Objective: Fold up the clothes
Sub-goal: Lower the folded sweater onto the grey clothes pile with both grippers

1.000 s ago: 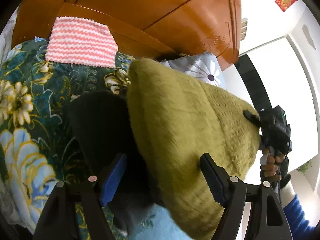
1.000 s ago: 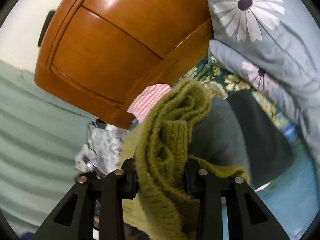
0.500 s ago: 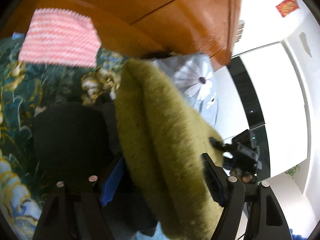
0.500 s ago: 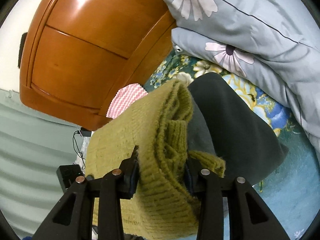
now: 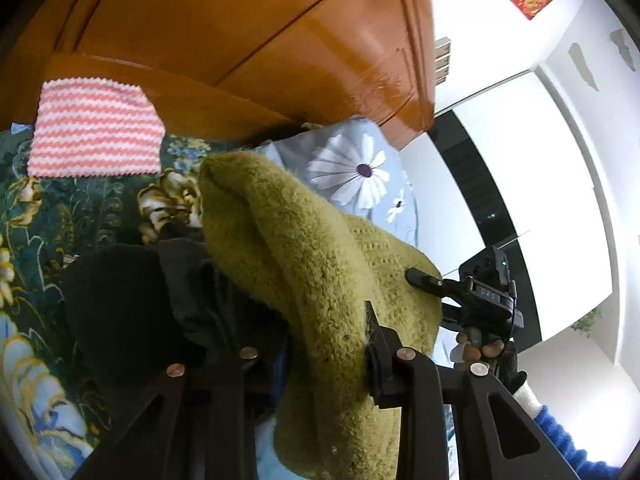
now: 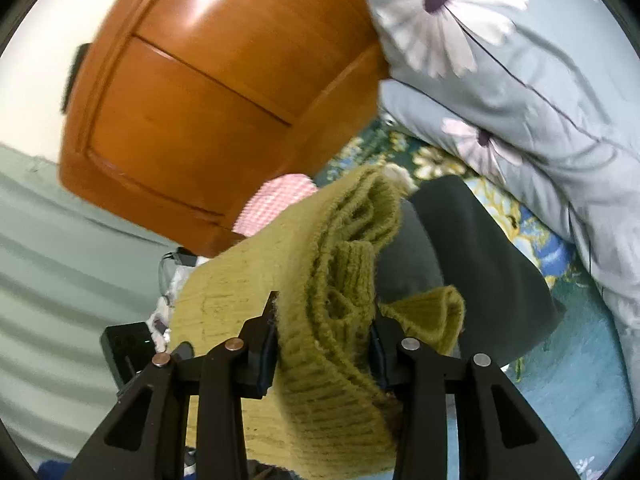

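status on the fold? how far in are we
Partway. Done: a pink striped cloth already lies flat and squared by the headboard. In hand: the olive sweater, bunched and lifted off the bed, clamped by both the left gripper and the right gripper. Left: laying it flat and folding it, then probably the dark garment underneath.

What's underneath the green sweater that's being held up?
Under the green sweater lies a dark garment on the floral bedspread. The sweater covers part of the garment, so its full shape cannot be seen.
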